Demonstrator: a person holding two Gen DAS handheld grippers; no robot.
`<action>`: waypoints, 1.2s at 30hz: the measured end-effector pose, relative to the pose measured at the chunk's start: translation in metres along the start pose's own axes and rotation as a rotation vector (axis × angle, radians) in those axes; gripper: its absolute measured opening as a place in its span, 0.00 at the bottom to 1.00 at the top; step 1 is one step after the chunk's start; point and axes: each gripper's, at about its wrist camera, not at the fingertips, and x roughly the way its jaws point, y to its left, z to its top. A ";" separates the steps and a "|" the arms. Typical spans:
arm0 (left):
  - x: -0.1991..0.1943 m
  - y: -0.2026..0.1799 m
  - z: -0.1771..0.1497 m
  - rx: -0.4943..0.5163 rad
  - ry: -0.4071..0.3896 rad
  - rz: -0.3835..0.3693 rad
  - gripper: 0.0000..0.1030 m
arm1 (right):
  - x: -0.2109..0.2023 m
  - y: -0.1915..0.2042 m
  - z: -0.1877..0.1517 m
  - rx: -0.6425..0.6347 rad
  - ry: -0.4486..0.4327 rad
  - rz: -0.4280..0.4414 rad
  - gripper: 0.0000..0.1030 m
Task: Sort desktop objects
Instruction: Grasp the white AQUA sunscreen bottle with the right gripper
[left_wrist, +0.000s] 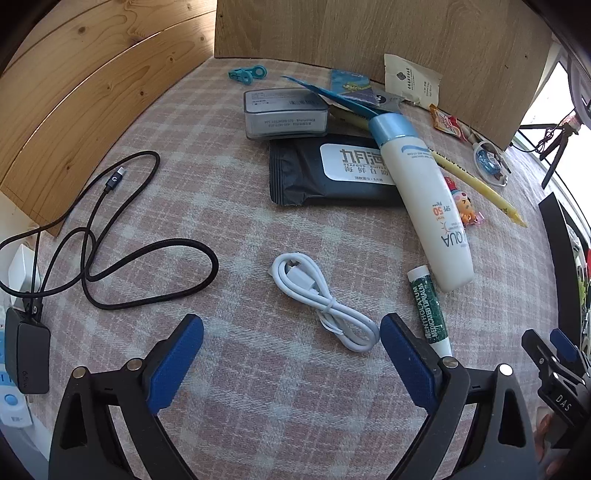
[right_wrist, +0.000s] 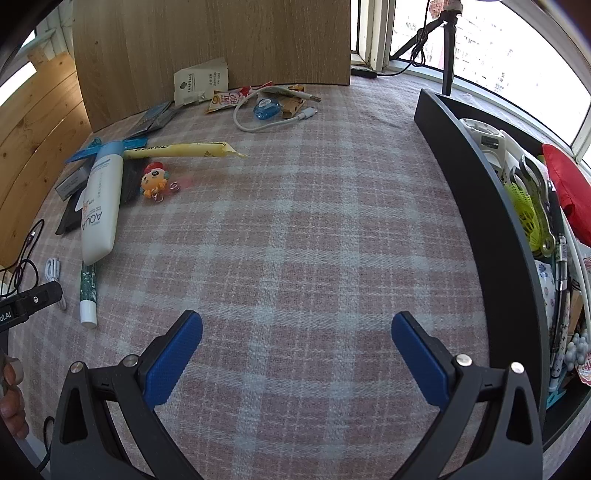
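Left claw (left_wrist: 291, 328) spread wide, empty, just short of coiled white cable (left_wrist: 321, 299) beside lip balm (left_wrist: 430, 310); straddle the tied middle, avoid balm; right claw (right_wrist: 297, 326) released, idle.

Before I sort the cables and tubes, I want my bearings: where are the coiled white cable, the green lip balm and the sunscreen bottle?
coiled white cable (left_wrist: 322, 295): left wrist view, on its tied middle.
green lip balm (left_wrist: 431, 311): left wrist view, on the printed barrel.
sunscreen bottle (right_wrist: 101, 206): right wrist view, on the white body.
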 end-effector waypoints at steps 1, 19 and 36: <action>-0.004 0.000 0.002 -0.003 -0.008 -0.005 0.94 | -0.004 0.000 0.003 -0.004 -0.004 0.010 1.00; -0.062 0.007 0.063 -0.045 -0.085 -0.113 0.73 | -0.051 0.067 0.100 -0.194 -0.068 0.189 0.91; -0.004 -0.035 0.062 -0.003 0.020 -0.187 0.50 | 0.034 0.113 0.143 -0.179 0.193 0.368 0.60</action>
